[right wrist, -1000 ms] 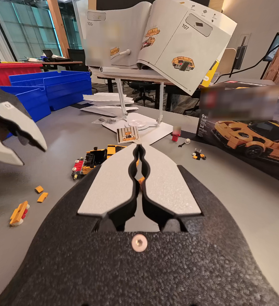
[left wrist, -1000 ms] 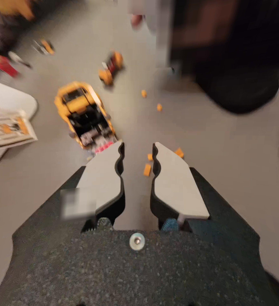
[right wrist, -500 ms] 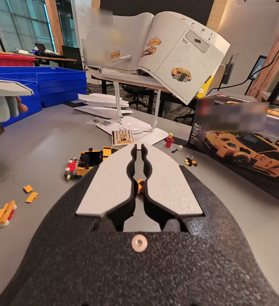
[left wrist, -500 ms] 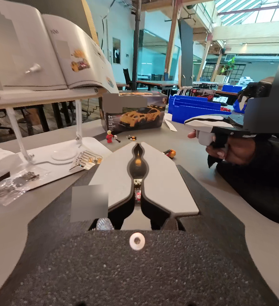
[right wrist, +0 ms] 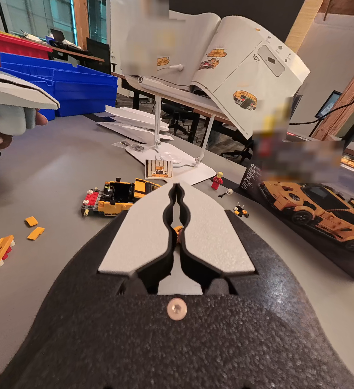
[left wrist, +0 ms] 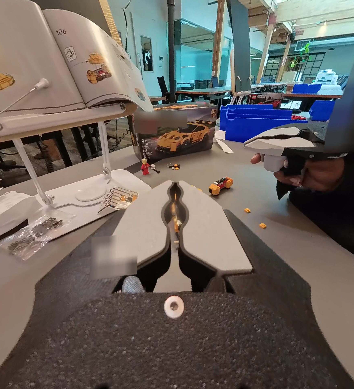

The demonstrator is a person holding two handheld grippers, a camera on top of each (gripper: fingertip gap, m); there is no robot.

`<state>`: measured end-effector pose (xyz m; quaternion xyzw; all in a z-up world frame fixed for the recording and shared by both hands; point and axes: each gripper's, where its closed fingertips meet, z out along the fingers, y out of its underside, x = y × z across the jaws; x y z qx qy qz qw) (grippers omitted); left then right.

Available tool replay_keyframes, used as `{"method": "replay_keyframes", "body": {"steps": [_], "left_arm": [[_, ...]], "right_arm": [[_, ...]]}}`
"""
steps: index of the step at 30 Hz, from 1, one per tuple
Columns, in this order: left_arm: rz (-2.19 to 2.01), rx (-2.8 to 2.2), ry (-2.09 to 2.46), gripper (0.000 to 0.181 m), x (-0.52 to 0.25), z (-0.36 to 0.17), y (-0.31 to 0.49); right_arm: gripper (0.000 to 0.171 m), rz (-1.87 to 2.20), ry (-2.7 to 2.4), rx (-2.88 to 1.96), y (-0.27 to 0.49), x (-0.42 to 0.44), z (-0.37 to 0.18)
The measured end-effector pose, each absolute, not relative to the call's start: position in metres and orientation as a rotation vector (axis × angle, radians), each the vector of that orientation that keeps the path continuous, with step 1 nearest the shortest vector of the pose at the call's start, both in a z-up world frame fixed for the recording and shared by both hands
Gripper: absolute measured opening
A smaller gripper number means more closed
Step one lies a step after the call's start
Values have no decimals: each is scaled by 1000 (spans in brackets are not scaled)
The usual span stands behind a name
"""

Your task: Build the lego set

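While we hold both tools level over the matte grey counter (right wrist: pixel 62 168):
Left tool (left wrist: pixel 176 184): smooth grey fingers together; no longer tipped down over the car.
Right tool (right wrist: pixel 176 185): fingers together; whether they pinch the small orange piece (right wrist: pixel 178 229) behind them, we cannot tell.
Half-built orange studded car (right wrist: pixel 117 197): counter, just beyond right tool.
Lego box (left wrist: pixel 174 132): printed, glossy.

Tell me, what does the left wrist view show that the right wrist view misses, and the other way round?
Only the left view shows two tiny orange pieces near a dark sleeve. Only the right shows the half-built car uncovered and a red bin. Both share the minifigure, set box, manual and blue bins.
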<state>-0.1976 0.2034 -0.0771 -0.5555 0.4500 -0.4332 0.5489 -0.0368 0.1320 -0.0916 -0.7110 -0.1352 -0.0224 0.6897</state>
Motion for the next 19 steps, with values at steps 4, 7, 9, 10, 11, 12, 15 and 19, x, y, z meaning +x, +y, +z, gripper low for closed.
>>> {"method": "replay_keyframes", "body": {"steps": [4, 7, 9, 10, 11, 12, 15, 19], "left_arm": [[-1017, -1299, 1066, 0, -199, -75, 203], [-1018, -1307, 1053, 0, -201, -71, 203], [-999, -1308, 1043, 0, -203, -70, 205], [-993, -1309, 1038, 0, -203, -70, 206], [-991, -1310, 1031, 0, -204, -69, 207], [-990, -1308, 1021, 0, -205, -68, 208], [-974, -1287, 981, 0, -208, -62, 212], [-956, -1266, 927, 0, -215, -54, 217]], "right_arm": [[0, -50, -311, -1594, 133, -38, -93], [0, -55, -314, -1593, 133, -38, -93], [0, -60, -312, -1591, 133, -38, -92], [0, -63, -310, -1588, 132, -37, -92], [0, -67, -307, -1585, 132, -37, -91], [0, -73, -303, -1582, 132, -36, -90], [0, -85, -283, -1574, 132, -33, -88], [0, -93, -243, -1554, 131, -28, -82]]}}
